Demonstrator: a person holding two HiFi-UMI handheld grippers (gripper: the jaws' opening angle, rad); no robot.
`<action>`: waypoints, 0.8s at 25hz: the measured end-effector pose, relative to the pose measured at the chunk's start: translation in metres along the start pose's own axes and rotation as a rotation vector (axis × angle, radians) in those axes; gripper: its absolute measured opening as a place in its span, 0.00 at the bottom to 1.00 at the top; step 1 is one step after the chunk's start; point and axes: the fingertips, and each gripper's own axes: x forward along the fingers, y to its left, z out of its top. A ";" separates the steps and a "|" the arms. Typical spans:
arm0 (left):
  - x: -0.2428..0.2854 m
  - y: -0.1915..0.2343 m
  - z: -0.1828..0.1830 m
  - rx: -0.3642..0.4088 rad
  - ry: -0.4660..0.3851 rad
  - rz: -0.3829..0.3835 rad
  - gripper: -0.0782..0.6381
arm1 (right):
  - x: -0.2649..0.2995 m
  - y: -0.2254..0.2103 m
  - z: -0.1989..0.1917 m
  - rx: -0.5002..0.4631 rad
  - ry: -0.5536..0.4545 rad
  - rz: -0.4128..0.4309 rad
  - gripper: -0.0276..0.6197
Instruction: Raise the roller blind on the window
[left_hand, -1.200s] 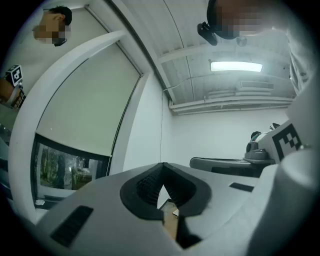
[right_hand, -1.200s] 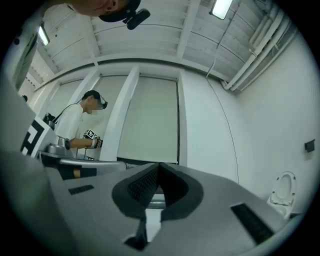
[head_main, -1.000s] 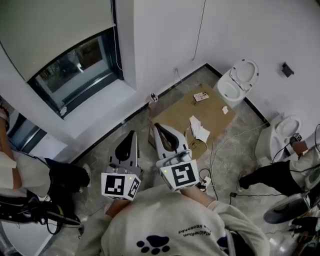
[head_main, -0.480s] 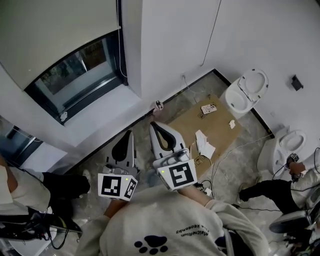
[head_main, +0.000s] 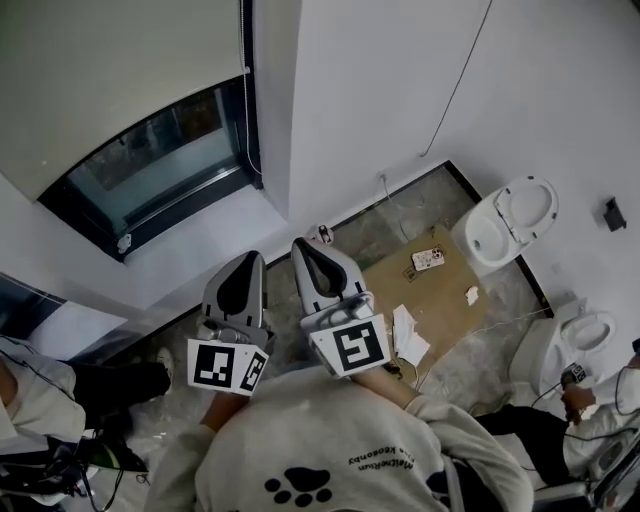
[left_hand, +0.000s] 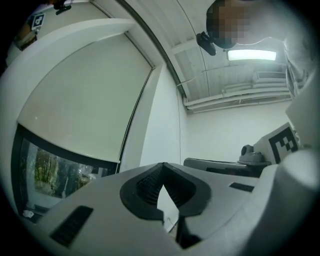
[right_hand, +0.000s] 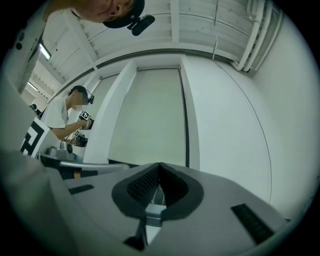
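The pale roller blind (head_main: 110, 70) covers the upper part of the window, leaving a strip of glass (head_main: 160, 165) bare below its bottom bar. A thin cord (head_main: 250, 110) hangs along the window's right edge. My left gripper (head_main: 253, 258) and right gripper (head_main: 299, 244) are held side by side, both shut and empty, short of the white sill (head_main: 200, 250). The left gripper view shows its closed tips (left_hand: 162, 166) below the blind (left_hand: 85, 105) and the cord (left_hand: 132, 117). In the right gripper view, the closed tips (right_hand: 160, 165) point at the blind (right_hand: 150, 115) and cord (right_hand: 184, 115).
A white wall pier (head_main: 290, 110) stands right of the window. On the floor lie a cardboard sheet (head_main: 435, 295) with papers, cables, and two toilets (head_main: 510, 225) (head_main: 565, 345) by the right wall. One person (head_main: 35, 390) is at the left, another (head_main: 570, 430) at the right.
Both grippers have moved closer to the window wall, side by side and still shut. The window now sits larger and nearer; the cardboard and toilets have slid right and down in view.
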 end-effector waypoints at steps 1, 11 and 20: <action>0.006 0.002 -0.001 0.005 0.001 0.008 0.12 | 0.006 -0.004 -0.003 0.002 0.001 0.010 0.06; 0.046 0.030 0.003 0.076 0.015 0.082 0.12 | 0.050 -0.027 -0.015 0.012 0.006 0.059 0.06; 0.092 0.062 -0.006 0.081 0.022 0.057 0.12 | 0.098 -0.051 -0.031 0.003 0.003 0.029 0.06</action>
